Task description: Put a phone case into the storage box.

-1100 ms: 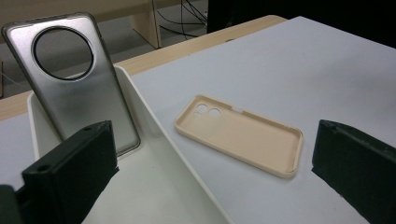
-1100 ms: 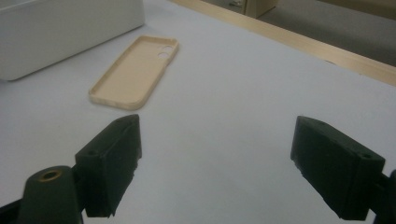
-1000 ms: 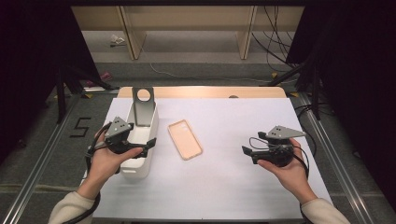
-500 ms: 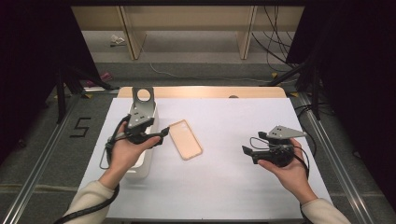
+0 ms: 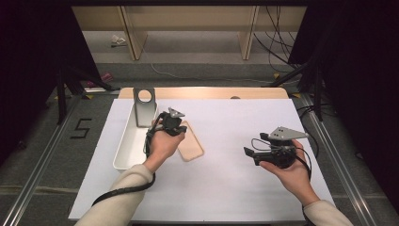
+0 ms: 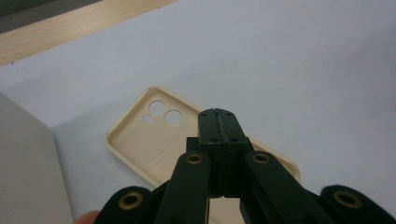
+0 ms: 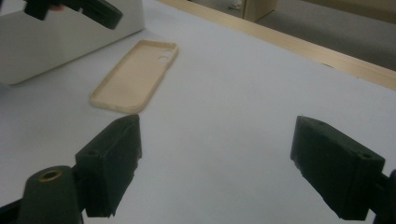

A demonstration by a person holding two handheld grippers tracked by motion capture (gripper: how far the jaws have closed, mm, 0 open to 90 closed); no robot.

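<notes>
While jaws just clenched empty, left gripper (image 6: pixel 218 113): over phone case (image 6: pixel 154 140).
Right gripper (image 7: pixel 217 163): released, at 3 o'clock.
Next: reopen, straddle case rim.

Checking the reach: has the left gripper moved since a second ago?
Yes. The left gripper went from over the white tray rightward to above the phone case; its jaws have just closed, nothing between them.
</notes>
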